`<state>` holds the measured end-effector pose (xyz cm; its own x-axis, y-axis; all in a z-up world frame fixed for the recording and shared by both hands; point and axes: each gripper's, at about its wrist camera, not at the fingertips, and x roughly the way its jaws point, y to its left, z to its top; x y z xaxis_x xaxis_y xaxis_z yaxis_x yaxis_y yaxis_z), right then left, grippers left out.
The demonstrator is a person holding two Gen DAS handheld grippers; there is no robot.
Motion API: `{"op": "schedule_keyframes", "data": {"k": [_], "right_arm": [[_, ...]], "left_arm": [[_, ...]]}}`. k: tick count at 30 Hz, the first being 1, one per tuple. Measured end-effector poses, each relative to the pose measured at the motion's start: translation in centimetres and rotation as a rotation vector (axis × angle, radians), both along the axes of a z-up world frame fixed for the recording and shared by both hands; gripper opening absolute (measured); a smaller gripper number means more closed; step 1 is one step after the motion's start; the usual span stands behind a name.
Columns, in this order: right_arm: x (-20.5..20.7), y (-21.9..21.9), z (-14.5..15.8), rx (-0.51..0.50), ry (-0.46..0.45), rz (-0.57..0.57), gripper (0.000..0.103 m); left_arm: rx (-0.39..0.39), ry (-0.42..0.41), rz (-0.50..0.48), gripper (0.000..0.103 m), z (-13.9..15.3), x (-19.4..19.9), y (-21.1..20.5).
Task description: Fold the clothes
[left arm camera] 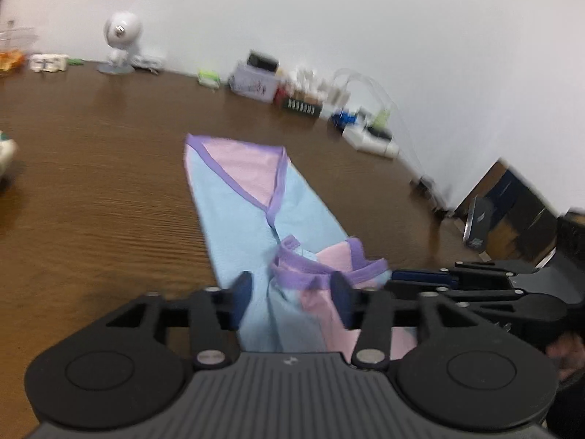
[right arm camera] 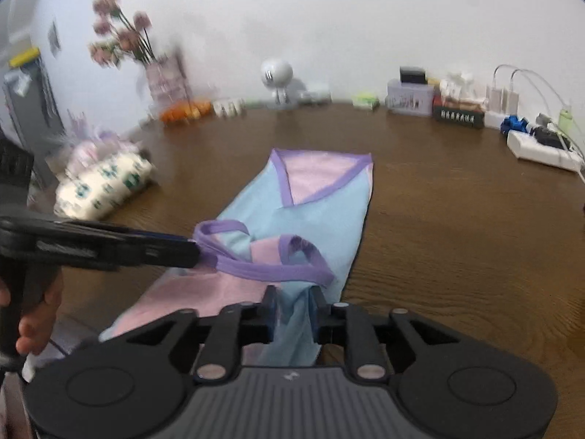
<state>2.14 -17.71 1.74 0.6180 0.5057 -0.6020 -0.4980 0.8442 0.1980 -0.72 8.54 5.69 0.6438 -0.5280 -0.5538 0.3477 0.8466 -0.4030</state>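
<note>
A light-blue and pink garment [left arm camera: 237, 212] [right arm camera: 321, 212] with purple trim lies as a long folded strip on the brown wooden table [left arm camera: 91, 201] [right arm camera: 457, 237]. Its near end is bunched, with the purple straps rumpled on top. My left gripper [left arm camera: 292, 294] stands open, its fingers wide apart on either side of the bunched end and not pressing it. From the right wrist view it [right arm camera: 193, 252] is seen side-on, its tips at a purple strap. My right gripper [right arm camera: 295, 303] is open a little, with a fold of blue cloth loose between its fingers; its tips [left arm camera: 395, 276] show beside the garment's right edge.
Along the back wall stand a white round-headed figure [left arm camera: 120, 36] [right arm camera: 276, 73], small boxes [left arm camera: 256, 80], a white power strip [right arm camera: 541, 150] with cables, and a vase of flowers [right arm camera: 164, 77]. A patterned soft pack [right arm camera: 106, 183] lies at the left. A person's hand [right arm camera: 36, 314] holds the left gripper.
</note>
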Motion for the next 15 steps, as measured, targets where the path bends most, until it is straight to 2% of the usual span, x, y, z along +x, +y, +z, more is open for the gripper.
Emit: {"op": "schedule_keyframes", "data": {"k": [2,3,5,7,9,10,11,12,13,14,15], "right_arm": [[-2.0,-1.8,0.4,0.056,-0.037,0.09,0.041],[-2.7,-2.4,0.3,0.066,-0.04,0.138,0.043],[-3.6,-2.7,-0.2,0.069,-0.022,0.207,0.043],[-4.0,-2.1,-1.1,0.039,-0.003,0.247,0.04],[-4.4,-1.4,-1.6,-0.006,-0.02,0.256,0.038],[-4.4,-1.3,-1.9,-0.007,-0.019,0.261,0.035],[-4.2,-1.2,-2.1,-0.003,-0.001,0.261,0.027],[-4.0,-1.2,-2.3,-0.002,0.022,0.257,0.015],[-4.0,-1.2,-2.4,-0.001,0.03,0.263,0.008],[-4.1,-1.2,-2.5,-0.001,0.038,0.269,0.004],[-4.2,-1.3,-2.5,-0.002,0.043,0.273,0.004]], "left_arm": [[-0.045,0.016,-0.062,0.053,0.1,-1.8,0.8],[-0.066,0.038,-0.099,0.051,-0.2,-2.5,0.7],[-0.05,0.092,-0.158,0.042,-0.9,-3.0,-0.4],[-0.006,0.116,-0.158,0.033,-1.6,-3.0,-1.2],[-0.005,0.138,-0.142,0.024,-2.2,-2.7,-1.0],[-0.008,0.149,-0.134,0.02,-2.4,-2.5,-0.8],[-0.011,0.159,-0.125,0.018,-2.7,-2.4,-0.7],[-0.017,0.165,-0.117,0.015,-2.7,-2.3,-0.4],[-0.019,0.165,-0.111,0.015,-2.7,-2.3,-0.2],[-0.019,0.164,-0.106,0.015,-2.7,-2.5,0.1],[-0.019,0.163,-0.1,0.019,-2.8,-2.6,0.3]]}}
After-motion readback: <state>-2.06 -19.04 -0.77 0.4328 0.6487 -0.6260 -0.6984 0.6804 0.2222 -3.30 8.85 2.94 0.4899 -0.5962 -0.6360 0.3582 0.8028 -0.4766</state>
